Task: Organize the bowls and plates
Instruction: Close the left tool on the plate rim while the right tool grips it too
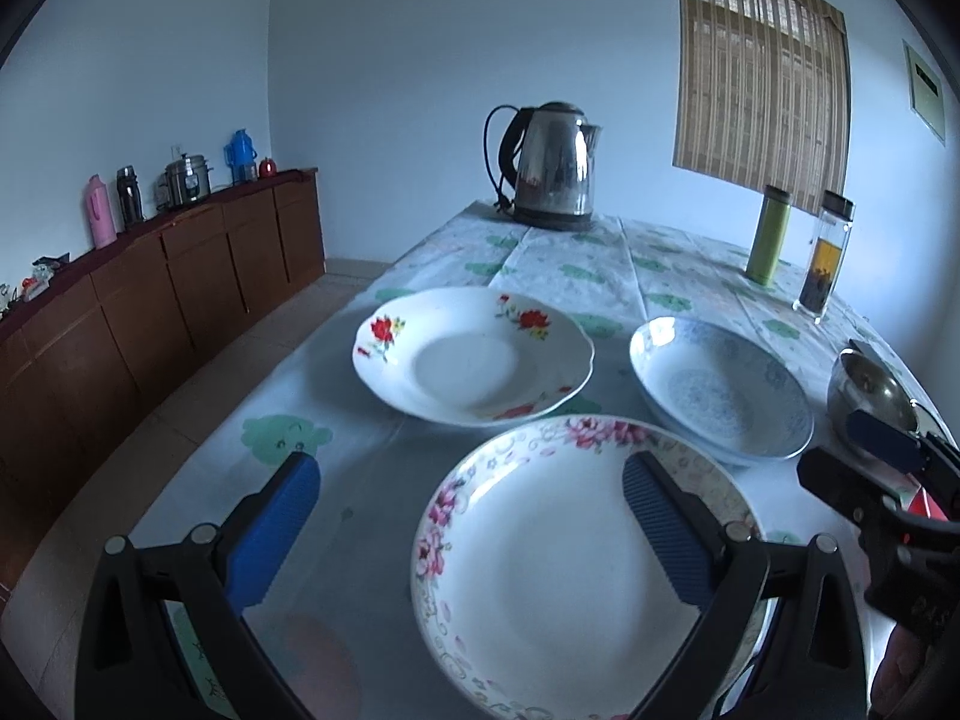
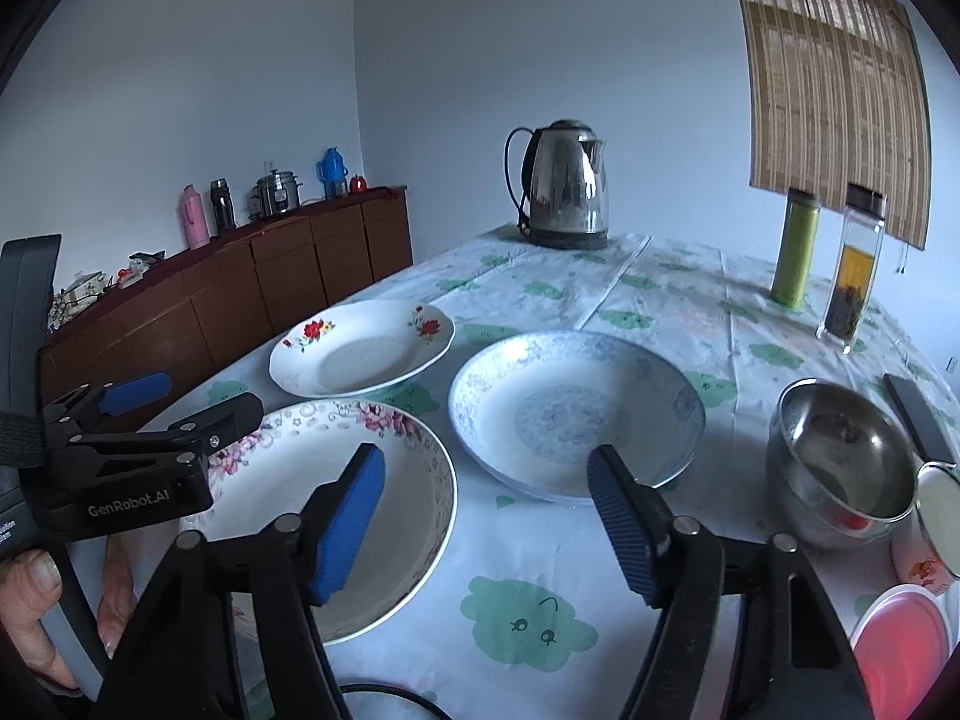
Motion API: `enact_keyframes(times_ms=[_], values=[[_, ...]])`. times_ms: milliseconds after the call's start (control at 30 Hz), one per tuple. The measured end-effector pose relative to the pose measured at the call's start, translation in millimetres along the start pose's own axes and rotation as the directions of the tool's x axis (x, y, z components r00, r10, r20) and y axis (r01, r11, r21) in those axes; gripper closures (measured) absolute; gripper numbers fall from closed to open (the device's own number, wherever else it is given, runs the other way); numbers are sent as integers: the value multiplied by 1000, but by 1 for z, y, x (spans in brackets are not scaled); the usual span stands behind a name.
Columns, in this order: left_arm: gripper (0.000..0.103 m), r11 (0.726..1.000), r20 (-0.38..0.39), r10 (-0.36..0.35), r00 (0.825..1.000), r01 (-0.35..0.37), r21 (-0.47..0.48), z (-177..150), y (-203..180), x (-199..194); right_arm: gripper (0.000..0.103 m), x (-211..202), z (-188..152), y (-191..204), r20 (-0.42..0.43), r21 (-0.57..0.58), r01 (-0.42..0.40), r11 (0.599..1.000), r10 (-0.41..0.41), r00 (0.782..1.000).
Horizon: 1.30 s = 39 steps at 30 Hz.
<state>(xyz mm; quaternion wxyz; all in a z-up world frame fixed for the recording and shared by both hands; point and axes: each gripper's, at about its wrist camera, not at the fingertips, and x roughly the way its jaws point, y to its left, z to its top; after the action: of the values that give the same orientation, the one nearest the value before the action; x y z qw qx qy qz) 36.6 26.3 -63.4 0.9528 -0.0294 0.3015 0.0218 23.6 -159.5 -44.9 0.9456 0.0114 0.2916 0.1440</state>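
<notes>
I'm over the counter (image 2: 660, 300), draped in a white cloth with green cloud faces, and I count three plates laid out on it, all of them bare inside. Nearest me is the pink-flowered plate (image 1: 540, 570); my left gripper (image 1: 471, 534) is spread wide above it, one blue pad over the plate's well, the other out over the cloth to its left, holding nothing. Behind it sits the red-flowered plate (image 1: 474, 354), and to the right of that the blue-patterned plate (image 2: 576, 414), close to the pink one but I can't tell if the rims touch. My right gripper (image 2: 486, 522) is released too, jaws apart, one pad over the pink-flowered plate's right edge, the other just in front of the blue-patterned plate, gripping nothing. Bowls next: one steel bowl (image 2: 840, 462) at the right, bare metal inside, with something red showing under its near side that I can't make out. Beside it there's one white cup (image 2: 930, 516) with an orange flower print, cut off by the frame's edge, and one red-lidded tub (image 2: 900, 642) at the near corner. At the far end stands one steel kettle (image 2: 564, 186) on its base, lid down. Then two bottles along the right side: one green flask (image 2: 795, 252), capped, and one clear bottle (image 2: 852, 270) holding amber liquid with dark leaves settled at the bottom.
</notes>
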Motion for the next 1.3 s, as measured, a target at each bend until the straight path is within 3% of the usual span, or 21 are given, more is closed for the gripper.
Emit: enact_keyframes(times_ms=[167,367,567,733,967,1100,1300], values=[[9,1000,-54,-5,999,4,-17,-9,5,11,48,14,-3,-1,-52,-2,-19,1000,19,998],[11,1000,-93,0,996,-2,-19,-18,9,18,50,29,-6,2,-105,-22,-40,999,37,994],[25,999,-129,-21,991,16,-39,-23,15,25,57,42,-10,7,-160,-54,-56,997,47,986],[43,999,-153,-34,988,28,-41,-27,16,30,62,49,-13,10,-189,-69,-72,995,58,980],[51,998,-175,-48,983,42,-35,-30,12,36,67,59,-15,12,-239,-68,-100,993,81,968],[69,998,-179,-54,982,51,-22,-31,10,38,74,64,-16,13,-271,-69,-123,990,100,957],[70,999,-174,-49,984,49,-8,-30,10,37,82,64,-17,19,-277,-82,-148,986,120,953]])
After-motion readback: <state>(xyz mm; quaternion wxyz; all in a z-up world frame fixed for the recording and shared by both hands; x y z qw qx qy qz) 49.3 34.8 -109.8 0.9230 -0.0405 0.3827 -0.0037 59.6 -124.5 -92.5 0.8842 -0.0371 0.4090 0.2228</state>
